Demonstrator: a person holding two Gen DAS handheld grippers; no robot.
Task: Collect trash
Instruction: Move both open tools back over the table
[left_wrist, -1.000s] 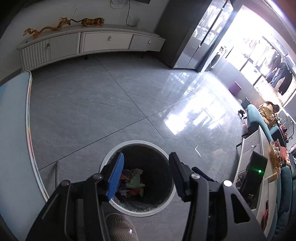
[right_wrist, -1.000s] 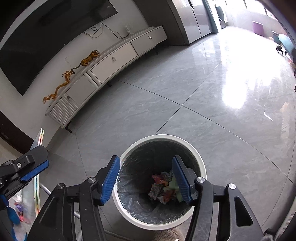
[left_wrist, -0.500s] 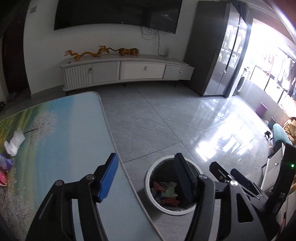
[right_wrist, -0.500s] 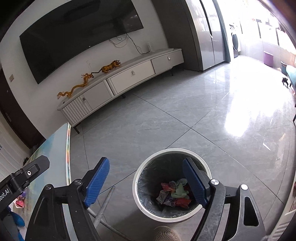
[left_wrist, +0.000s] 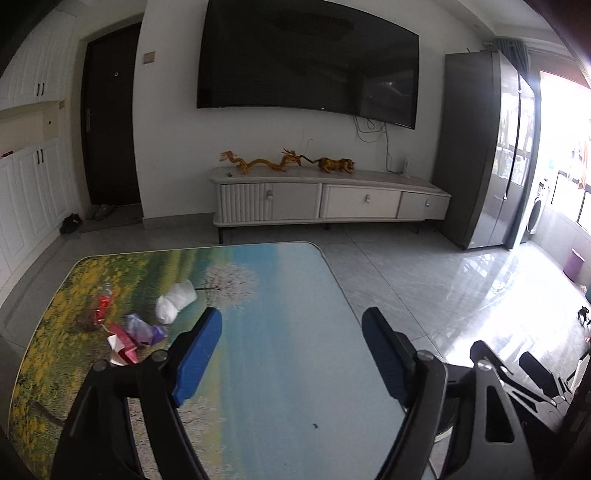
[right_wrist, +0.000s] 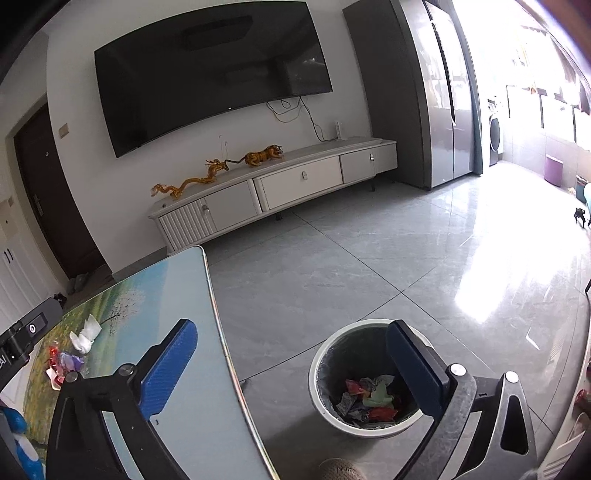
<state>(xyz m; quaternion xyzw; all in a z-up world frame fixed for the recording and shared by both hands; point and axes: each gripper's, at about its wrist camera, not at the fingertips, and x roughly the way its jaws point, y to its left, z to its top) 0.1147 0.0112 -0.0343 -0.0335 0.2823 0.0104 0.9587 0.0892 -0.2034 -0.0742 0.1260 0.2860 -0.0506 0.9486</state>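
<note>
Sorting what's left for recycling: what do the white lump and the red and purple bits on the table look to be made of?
White lump: soft crumpled paper tissue, matte, with rounded folds. Red and purple bits: likely thin plastic or foil wrappers, with glossy, sharp creases; too small to be sure. Both lie on the table.

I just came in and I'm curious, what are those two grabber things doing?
A person is tidying up trash with them. Both the left gripper and the right gripper hold nothing, jaws opening. The trash bin on the floor has wrappers inside. A white tissue and colourful wrappers are waiting on the table.
</note>
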